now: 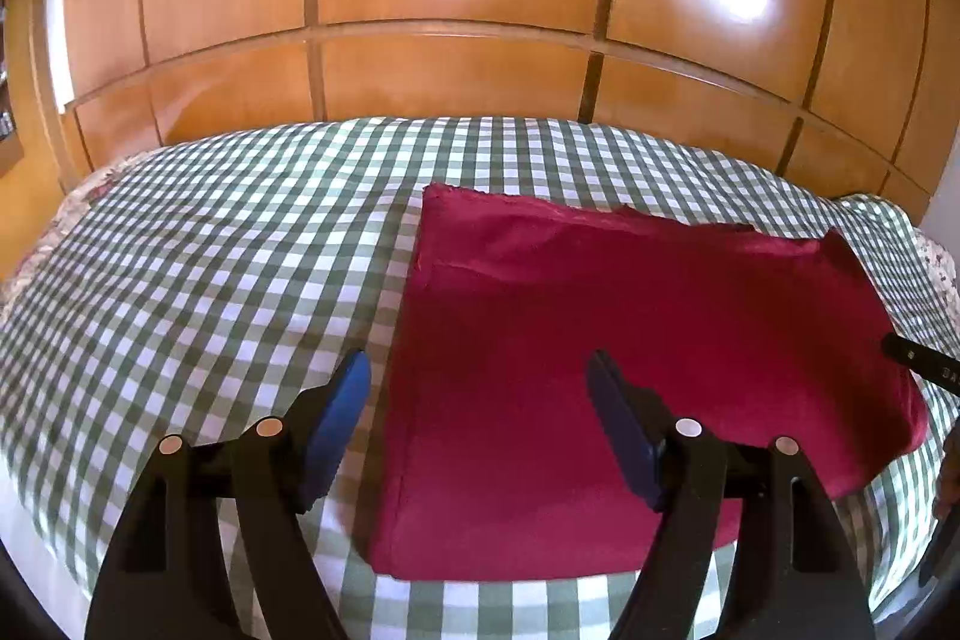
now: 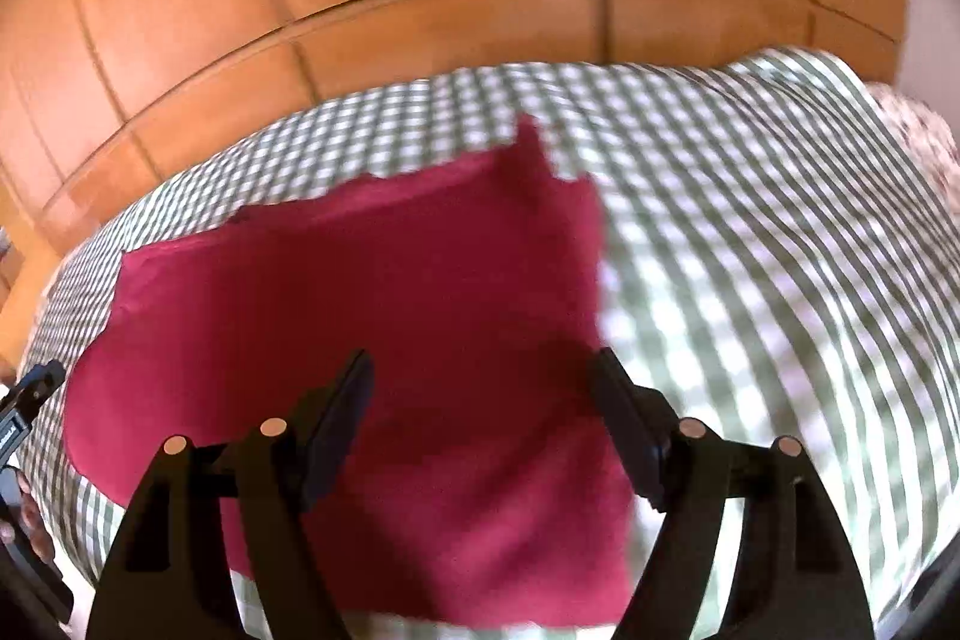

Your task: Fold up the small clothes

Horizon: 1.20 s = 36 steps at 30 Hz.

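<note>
A dark red cloth (image 1: pixel 630 340) lies folded flat on the green-and-white checked bedcover (image 1: pixel 210 280). My left gripper (image 1: pixel 480 370) hovers open over the cloth's left edge, one blue pad (image 1: pixel 339 418) above the bedcover, the other above the cloth, nothing between them. In the right wrist view, which is blurred, the same red cloth (image 2: pixel 360 340) lies below my right gripper (image 2: pixel 480 370), whose jaws stand open over the cloth's right part with nothing pinched. The right gripper's tip (image 1: pixel 924 364) shows at the far right of the left wrist view.
A wooden panelled wardrobe (image 1: pixel 456 10) rises right behind the bed. A floral quilt edge (image 2: pixel 924 130) peeks out at the bed's right corner. Part of the left gripper and a hand (image 2: pixel 24 460) show at the left edge of the right wrist view.
</note>
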Motion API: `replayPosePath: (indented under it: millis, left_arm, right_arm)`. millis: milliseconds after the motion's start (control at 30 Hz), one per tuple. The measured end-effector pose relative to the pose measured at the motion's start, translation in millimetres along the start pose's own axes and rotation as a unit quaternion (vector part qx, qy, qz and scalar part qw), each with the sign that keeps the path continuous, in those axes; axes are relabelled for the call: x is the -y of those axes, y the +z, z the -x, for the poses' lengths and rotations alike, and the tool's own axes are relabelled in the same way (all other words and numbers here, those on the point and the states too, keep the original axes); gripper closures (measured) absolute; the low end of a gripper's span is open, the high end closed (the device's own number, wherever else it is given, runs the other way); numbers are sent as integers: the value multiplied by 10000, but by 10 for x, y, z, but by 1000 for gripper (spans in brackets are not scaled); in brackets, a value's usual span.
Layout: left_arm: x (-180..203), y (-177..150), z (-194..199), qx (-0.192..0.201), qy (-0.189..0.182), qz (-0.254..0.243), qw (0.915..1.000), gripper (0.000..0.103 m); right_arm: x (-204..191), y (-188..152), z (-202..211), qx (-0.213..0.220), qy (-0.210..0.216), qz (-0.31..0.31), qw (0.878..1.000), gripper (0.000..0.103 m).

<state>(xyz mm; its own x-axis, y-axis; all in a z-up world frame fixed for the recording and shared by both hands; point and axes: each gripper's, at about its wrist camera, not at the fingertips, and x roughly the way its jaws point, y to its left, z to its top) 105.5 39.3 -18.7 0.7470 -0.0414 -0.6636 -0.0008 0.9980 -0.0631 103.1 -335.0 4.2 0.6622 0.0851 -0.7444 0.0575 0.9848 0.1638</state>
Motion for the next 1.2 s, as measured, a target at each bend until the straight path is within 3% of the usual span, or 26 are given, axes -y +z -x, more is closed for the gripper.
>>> replayPosePath:
  millis: [67,167,367,400,500,867,967,1000,1033,1100,1200]
  left_arm:
    - [10,-38,30,-22,8,8,10000,29]
    - [17,-85,59,-37,51,-14,10000,29]
    - [9,-158,101,-90,100,-53,9999,29]
    - [7,-168,107,-92,100,-52,9999,29]
    - [8,-174,114,-93,109,-66,9999,29]
    - [-93,-228,125,-134,229,-43,9996,29]
    - [-154,-234,161,-92,252,10,9996,29]
    - [-167,-240,168,-93,245,34,9997,29]
    - [-171,-243,171,-85,219,48,9997,29]
    - [-122,-253,172,-81,181,-11,9998,29]
    - [36,-246,184,-47,3,-160,9999,29]
  right_arm:
    - [85,-66,29,-29,4,-124,9999,31]
    - [164,-141,43,-108,93,-284,9995,43]
    - [237,-223,52,-160,150,-466,9987,82]
    - [247,-215,76,-149,221,-493,9984,95]
    - [231,-183,156,-24,191,-501,9986,95]
    - [216,-292,-21,-188,-244,-434,9986,94]
    - [185,-240,79,-124,-376,-391,9984,86]
    - [151,-211,161,-13,-424,-367,9984,77]
    - [111,-179,239,114,-408,-344,9985,75]
    - [-33,-95,413,413,-263,-223,9986,73]
    - [-340,-13,508,568,132,72,9983,61]
